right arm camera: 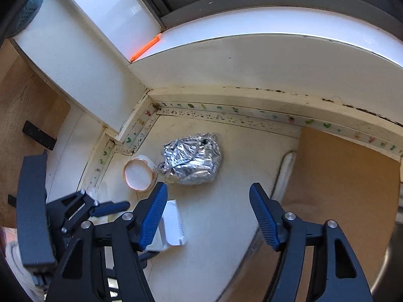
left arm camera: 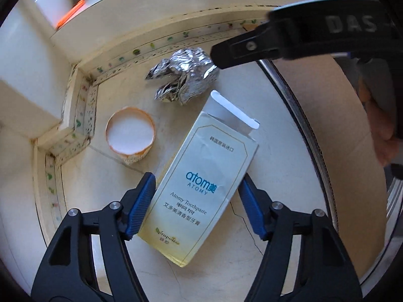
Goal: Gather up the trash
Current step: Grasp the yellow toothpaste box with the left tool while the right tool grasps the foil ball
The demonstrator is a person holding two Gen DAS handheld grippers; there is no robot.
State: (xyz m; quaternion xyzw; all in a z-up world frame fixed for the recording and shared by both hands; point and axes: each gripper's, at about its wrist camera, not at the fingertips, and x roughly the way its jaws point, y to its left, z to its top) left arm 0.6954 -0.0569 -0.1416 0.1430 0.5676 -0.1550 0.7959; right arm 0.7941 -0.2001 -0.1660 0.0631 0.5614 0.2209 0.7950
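The toothpaste box (left arm camera: 199,188) lies lengthwise between the spread jaws of the left hand-held gripper (left arm camera: 197,201), seemingly not yet pinched; the right hand-held gripper (right arm camera: 209,214), also spread, hangs short of the foil wad (right arm camera: 194,158).

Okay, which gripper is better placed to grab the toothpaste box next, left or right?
Left. The left gripper already straddles the toothpaste box, one blue pad on each long side, so it only needs to close. The right gripper stands open over bare counter, nearer the crumpled foil.
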